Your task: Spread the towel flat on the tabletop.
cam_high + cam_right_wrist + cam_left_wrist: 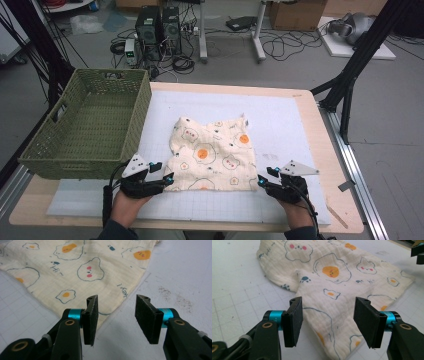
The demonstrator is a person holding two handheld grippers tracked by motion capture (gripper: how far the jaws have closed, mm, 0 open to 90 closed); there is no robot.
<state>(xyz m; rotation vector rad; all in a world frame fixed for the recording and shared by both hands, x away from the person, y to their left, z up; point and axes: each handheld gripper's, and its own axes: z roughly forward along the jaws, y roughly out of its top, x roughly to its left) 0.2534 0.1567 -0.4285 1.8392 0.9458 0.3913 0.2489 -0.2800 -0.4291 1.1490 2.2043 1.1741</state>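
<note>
Left gripper (pixel 169 179): held in the person's left hand (pixel 131 192) at the near left corner of the cloth; jaws apart, nothing pinched. In the left gripper view (pixel 325 321) the near corner of the cloth lies flat on the mat between and below the two black pads (pixel 293 321), which do not press on it.

Right gripper (pixel 261 181): held in the right hand (pixel 292 197) at the near right corner of the cloth; jaws parted, released. In the right gripper view (pixel 116 318) the cloth's edge runs under the left pad (pixel 91 318), while bare mat shows in the gap between the jaws.

Muslin cloth (pixel 212 155): cream, printed with fried eggs, little bears and paw marks; it lies spread on the mat in a rough square, slightly rumpled along its left edge, between the two grippers at its near edge. Near corners show in the left gripper view (pixel 342 282) and the right gripper view (pixel 75 272).

Mat (pixel 280 125): white with a faint grid, covering most of the table top; dark smudges to the right of the cloth.

Table (pixel 325 150): light wood, its rim showing round the mat.

Basket (pixel 47 155): green woven, rectangular, with handle slots, standing on the left end of the table, just beside the cloth's left side and touching the left gripper's grey plate in the high view, or nearly so.

Floor beyond: computer towers (pixel 160 30), cables, cardboard box (pixel 297 12).
</note>
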